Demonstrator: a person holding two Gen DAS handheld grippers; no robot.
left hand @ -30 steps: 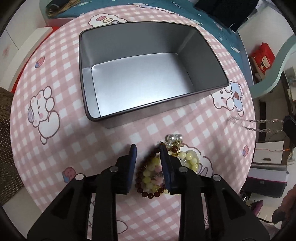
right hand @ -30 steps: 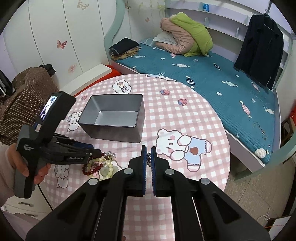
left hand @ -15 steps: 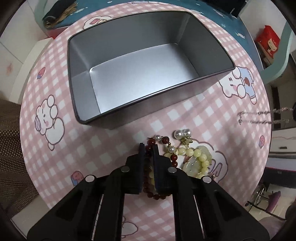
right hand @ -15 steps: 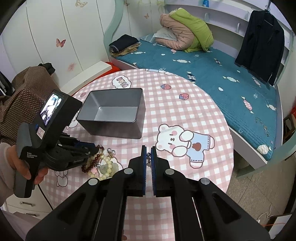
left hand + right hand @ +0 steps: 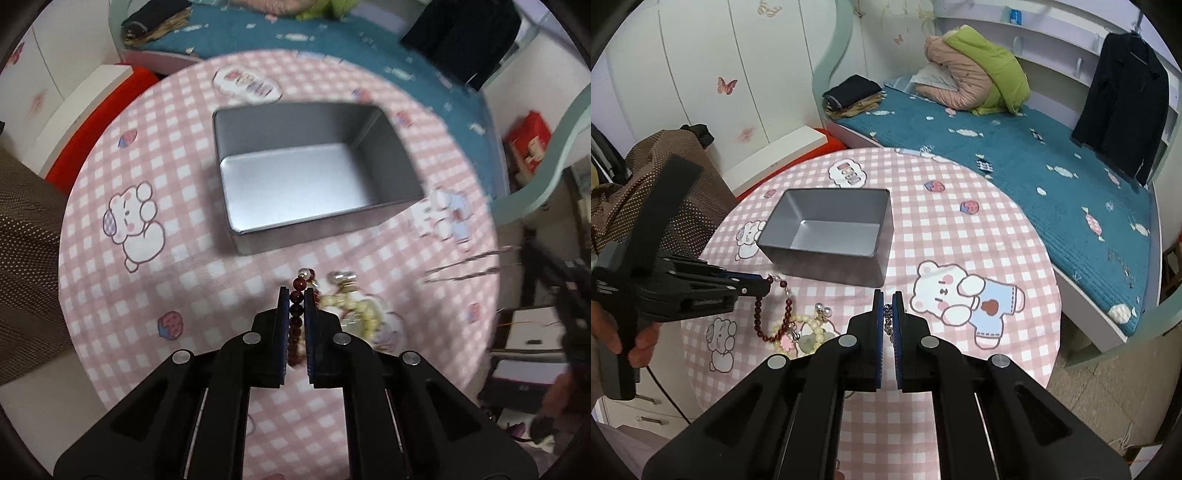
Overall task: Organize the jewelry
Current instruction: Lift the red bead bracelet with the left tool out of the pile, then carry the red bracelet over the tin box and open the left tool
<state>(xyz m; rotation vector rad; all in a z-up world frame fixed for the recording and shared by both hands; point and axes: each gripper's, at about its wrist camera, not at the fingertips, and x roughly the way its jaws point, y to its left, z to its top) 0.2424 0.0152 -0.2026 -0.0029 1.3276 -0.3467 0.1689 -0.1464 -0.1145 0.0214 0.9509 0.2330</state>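
- Lifted off the tablecloth since a second ago, the dark red bead bracelet (image 5: 774,314) now hangs in a loop from the left gripper (image 5: 296,295) — a second ago those jaws stood apart around the jewelry heap, and they are now closed with the bracelet's beads pinched between the blue pads.
- From the right wrist view the bracelet's lower end, with a pink flower charm (image 5: 786,343), reaches down to the heap; whether it touches the heap cannot be told.
- Pale yellow-green bead bracelet (image 5: 812,333) and pearl earrings (image 5: 823,309) lie on the cloth just beside the hanging loop, blurred in the left wrist view.
- Right gripper (image 5: 887,298) — its jaws are pressed together on a thin silver chain (image 5: 887,315), a short length of it showing between the pads; in the left wrist view the chain (image 5: 469,266) stretches as two strands at the table's right edge.
- Grey metal tin (image 5: 827,232) stands open on the round table, beyond the heap and apart from it, nothing inside.
- Pink checked tablecloth (image 5: 979,251) with bear prints covers the table.
- A hand (image 5: 626,341) grips the left gripper's handle at the left edge.
- Behind the table: a bed with a teal cover (image 5: 1015,147), a dark coat (image 5: 1123,110) hanging at the right.
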